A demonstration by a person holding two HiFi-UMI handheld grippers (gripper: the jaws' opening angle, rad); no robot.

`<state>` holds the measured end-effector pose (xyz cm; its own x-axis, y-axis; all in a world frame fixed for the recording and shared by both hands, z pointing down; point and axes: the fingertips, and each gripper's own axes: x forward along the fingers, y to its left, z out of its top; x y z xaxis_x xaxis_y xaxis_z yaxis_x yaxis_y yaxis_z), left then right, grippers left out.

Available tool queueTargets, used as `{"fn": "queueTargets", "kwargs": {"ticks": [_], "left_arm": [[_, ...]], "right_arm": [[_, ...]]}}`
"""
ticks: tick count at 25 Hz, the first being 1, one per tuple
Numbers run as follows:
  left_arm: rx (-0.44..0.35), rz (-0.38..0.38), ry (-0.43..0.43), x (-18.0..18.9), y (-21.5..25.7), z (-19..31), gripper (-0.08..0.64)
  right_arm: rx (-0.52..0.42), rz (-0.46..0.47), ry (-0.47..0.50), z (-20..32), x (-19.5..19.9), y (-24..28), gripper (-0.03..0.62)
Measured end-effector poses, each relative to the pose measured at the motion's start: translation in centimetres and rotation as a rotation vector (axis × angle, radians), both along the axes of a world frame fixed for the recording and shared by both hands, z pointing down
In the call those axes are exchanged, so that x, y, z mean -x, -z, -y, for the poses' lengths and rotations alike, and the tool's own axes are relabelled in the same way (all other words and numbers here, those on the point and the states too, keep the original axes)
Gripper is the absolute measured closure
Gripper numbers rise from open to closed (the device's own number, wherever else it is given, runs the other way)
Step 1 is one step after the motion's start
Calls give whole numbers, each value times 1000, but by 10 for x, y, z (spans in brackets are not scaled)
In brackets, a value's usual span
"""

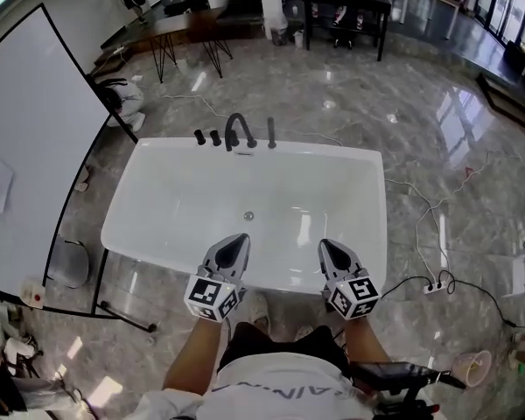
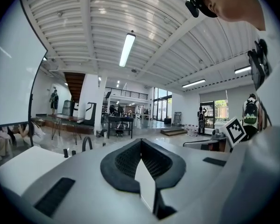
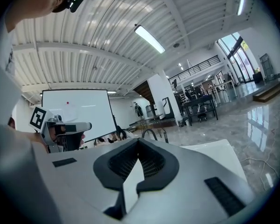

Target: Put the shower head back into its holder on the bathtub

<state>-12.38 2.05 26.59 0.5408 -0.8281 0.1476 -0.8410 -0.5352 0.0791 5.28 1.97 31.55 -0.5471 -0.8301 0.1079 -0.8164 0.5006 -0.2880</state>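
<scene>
We count one white bathtub [image 1: 332, 191] with one drain [image 1: 248, 216]. On its far rim we count four black fittings: two short knobs, the left knob [image 1: 199, 136] and the right knob [image 1: 215, 136], one arched spout [image 1: 238, 129] and one upright rod [image 1: 271, 133]. We count two grippers: the left gripper [image 1: 240, 240] and the right gripper [image 1: 325, 244]. On the floor around it we count one whiteboard [image 1: 26, 164], one power strip [image 1: 434, 287] and one black table [image 1: 346, 3].
</scene>
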Motion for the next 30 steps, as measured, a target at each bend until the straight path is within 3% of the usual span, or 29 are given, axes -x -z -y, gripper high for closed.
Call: {"fn": "queueTargets", "kwargs": {"ticks": [6, 13, 26, 30], "left_arm": [[-16, -6, 47, -5, 24, -34, 543], [-53, -7, 70, 19, 55, -54, 543], [-114, -58, 65, 143, 102, -98, 542], [-119, -70, 64, 160, 111, -97, 542]], "right_arm": [[-19, -2, 9, -21, -20, 22, 586], [-42, -38, 30, -39, -8, 55, 586], [-148, -134, 57, -71, 96, 135, 586], [-170, -152, 52, -70, 110, 155, 586]]}}
